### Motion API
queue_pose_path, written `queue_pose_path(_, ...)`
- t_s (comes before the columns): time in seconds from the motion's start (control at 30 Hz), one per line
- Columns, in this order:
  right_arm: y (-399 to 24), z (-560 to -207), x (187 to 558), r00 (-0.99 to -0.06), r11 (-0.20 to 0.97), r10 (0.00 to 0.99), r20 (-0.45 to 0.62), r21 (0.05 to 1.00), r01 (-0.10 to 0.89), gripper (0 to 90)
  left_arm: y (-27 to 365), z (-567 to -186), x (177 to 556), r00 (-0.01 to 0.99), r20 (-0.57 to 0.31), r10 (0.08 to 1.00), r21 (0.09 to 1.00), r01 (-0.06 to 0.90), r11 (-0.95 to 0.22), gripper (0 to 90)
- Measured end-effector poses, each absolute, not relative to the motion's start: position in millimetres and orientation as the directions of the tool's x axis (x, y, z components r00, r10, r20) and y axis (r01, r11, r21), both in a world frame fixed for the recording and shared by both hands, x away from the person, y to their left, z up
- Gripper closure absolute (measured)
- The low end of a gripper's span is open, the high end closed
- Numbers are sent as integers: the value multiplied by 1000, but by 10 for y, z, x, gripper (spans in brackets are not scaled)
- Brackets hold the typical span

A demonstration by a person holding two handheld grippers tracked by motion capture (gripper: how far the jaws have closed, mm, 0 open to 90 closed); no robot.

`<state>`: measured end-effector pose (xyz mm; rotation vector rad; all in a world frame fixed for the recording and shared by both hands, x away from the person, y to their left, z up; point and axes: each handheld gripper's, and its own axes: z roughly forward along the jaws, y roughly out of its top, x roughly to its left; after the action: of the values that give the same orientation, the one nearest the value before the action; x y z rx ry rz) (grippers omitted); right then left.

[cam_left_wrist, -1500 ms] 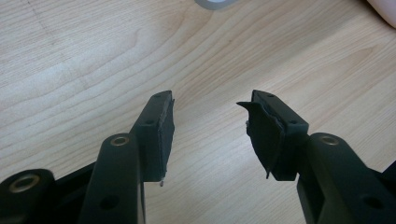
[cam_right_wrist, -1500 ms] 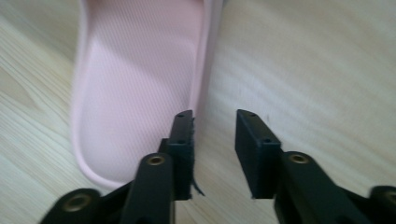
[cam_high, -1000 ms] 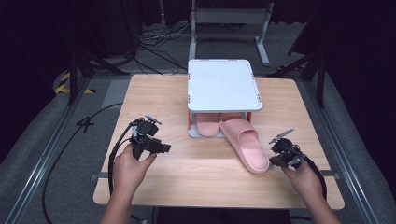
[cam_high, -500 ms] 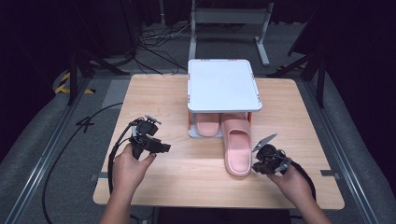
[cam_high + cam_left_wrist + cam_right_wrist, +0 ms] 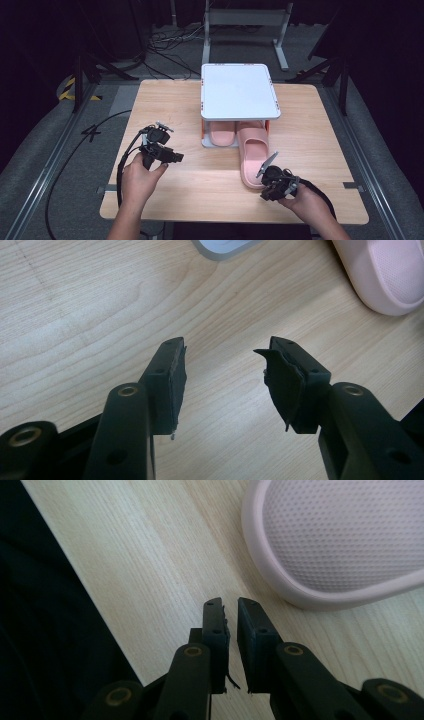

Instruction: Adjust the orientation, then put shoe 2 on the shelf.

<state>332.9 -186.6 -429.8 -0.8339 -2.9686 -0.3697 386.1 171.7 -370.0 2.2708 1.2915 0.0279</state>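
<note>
A pink slipper [image 5: 253, 156] lies on the wooden table [image 5: 170, 110], its toe under the front of a white rack [image 5: 239, 92] and its heel toward me. A second pink slipper [image 5: 222, 133] sits under the rack to its left. My right gripper [image 5: 265, 190] is just beside the near slipper's heel [image 5: 345, 535], apart from it; its jaws [image 5: 232, 612] are shut with nothing between them. My left gripper [image 5: 178, 158] hovers over bare table left of the rack, open and empty [image 5: 225, 365], with the slipper's heel [image 5: 385, 275] at the upper right of its view.
The rack's foot [image 5: 220, 247] shows at the top of the left gripper view. In the right gripper view the table's front edge [image 5: 75, 580] runs close by on the left. Cables trail from both grippers. Dark floor surrounds the table.
My right gripper has moved left along the table's front. The near slipper has swung from slanted to straight, heel shifted left. The left gripper has stayed put.
</note>
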Motion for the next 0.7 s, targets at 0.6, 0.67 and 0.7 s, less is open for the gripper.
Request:
queue_pose_path(0.6,-1840,-4331,3459,-840,799,543,22,297,524,871,1809,-3717,3782,520,-235,821,448,808,-384,508)
queue_pose_path(0.67,-1855,-4277,3493,-829,781,559,11,330,531,873,1835,-3727,3775,516,-236,824,443,811,-381,508)
queue_pose_path(0.7,-1858,-4258,3511,-824,774,566,5,341,533,873,1845,-3732,3772,508,-235,829,443,815,-374,508)
